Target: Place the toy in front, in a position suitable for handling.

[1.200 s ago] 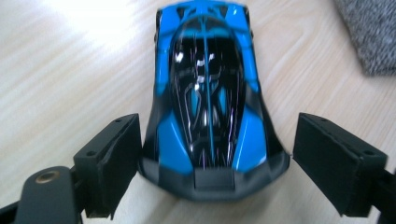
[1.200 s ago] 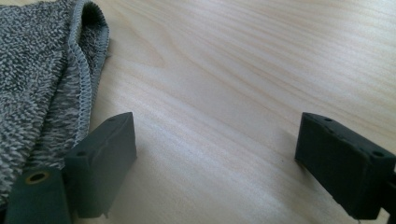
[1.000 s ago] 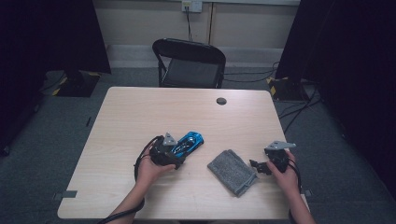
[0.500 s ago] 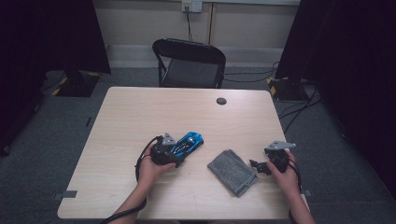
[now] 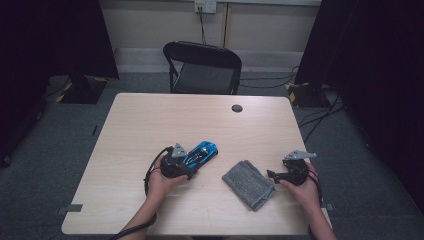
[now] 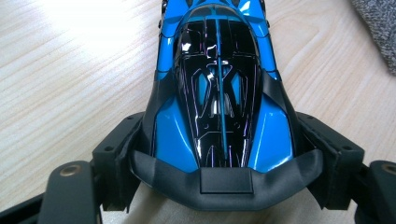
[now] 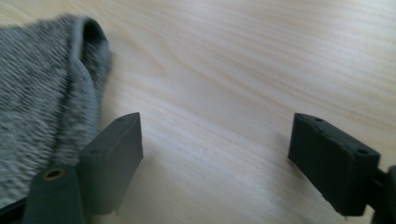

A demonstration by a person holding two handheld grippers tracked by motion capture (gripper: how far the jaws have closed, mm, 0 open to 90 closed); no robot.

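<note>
On the wooden table (image 5: 135,125), the left gripper (image 5: 186,167) clasps the rear of a blue toy car (image 6: 217,93) whose long axis points away, while the right gripper (image 7: 215,154) waits with fingers spread beside a grey cloth (image 7: 42,102)

The blue toy sports car (image 5: 201,152) sat on its wheels near the middle of the wooden table (image 5: 150,120), nose angled away and to the right, its glossy black canopy split by a thin blue stripe (a black spoiler capped the tail). The left gripper (image 5: 186,169) clasped its rear flanks. A folded grey cloth (image 5: 249,183) lay flat nearby, apart from the car.
</note>
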